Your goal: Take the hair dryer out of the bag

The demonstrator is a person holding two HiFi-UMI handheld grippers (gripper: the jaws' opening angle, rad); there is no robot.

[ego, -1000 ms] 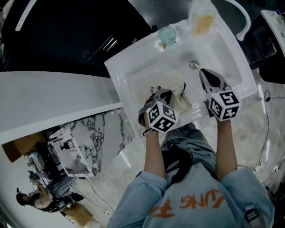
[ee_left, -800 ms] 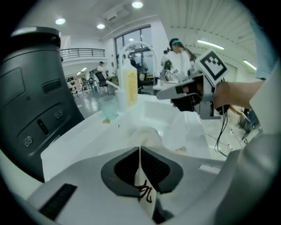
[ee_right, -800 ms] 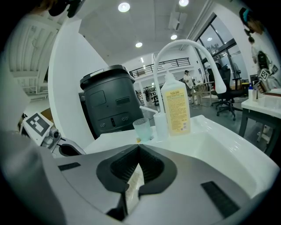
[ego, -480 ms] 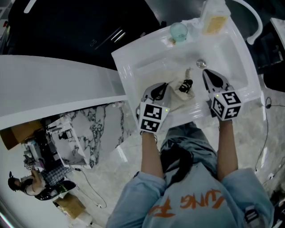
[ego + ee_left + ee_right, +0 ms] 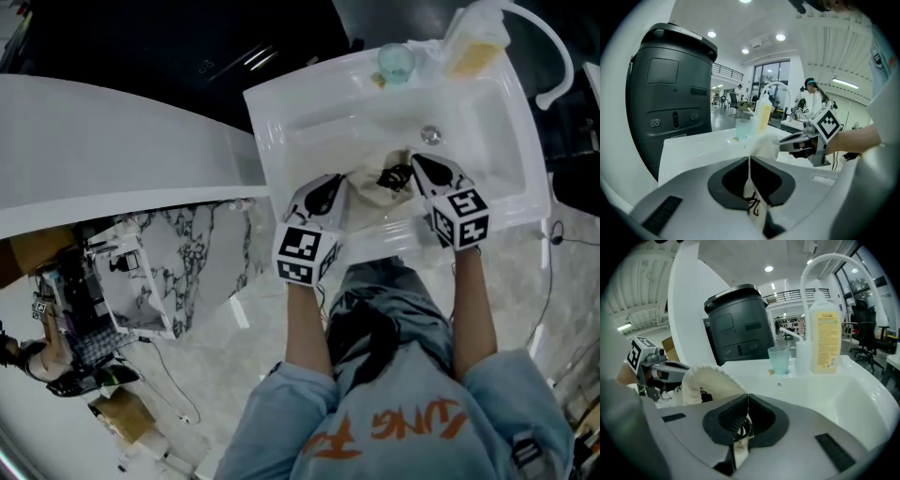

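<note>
A cream cloth bag (image 5: 372, 192) lies in the white sink (image 5: 281, 131). Something black (image 5: 394, 176) shows at its mouth, and I cannot tell the hair dryer's shape. My left gripper (image 5: 334, 187) is shut on the bag's left edge; cream cloth with black print (image 5: 751, 199) is pinched between its jaws. My right gripper (image 5: 418, 165) is shut at the bag's right edge, with cloth and a black cord (image 5: 740, 426) caught in its jaws. The bag (image 5: 708, 382) stands puffed up between the two grippers. Each gripper shows in the other's view: the right gripper (image 5: 799, 137) and the left gripper (image 5: 670, 366).
A pale green cup (image 5: 396, 61) and a soap bottle (image 5: 476, 47) stand on the sink's back rim beside a white arched tap (image 5: 555, 56). The drain (image 5: 430, 135) lies just beyond the bag. A dark machine (image 5: 670, 93) stands behind the sink. The person's body presses against the sink's front.
The left gripper has rolled and risen with the bag's edge. The right gripper has come in and down from the sink's right to the bag's mouth. The bag now stands higher.
</note>
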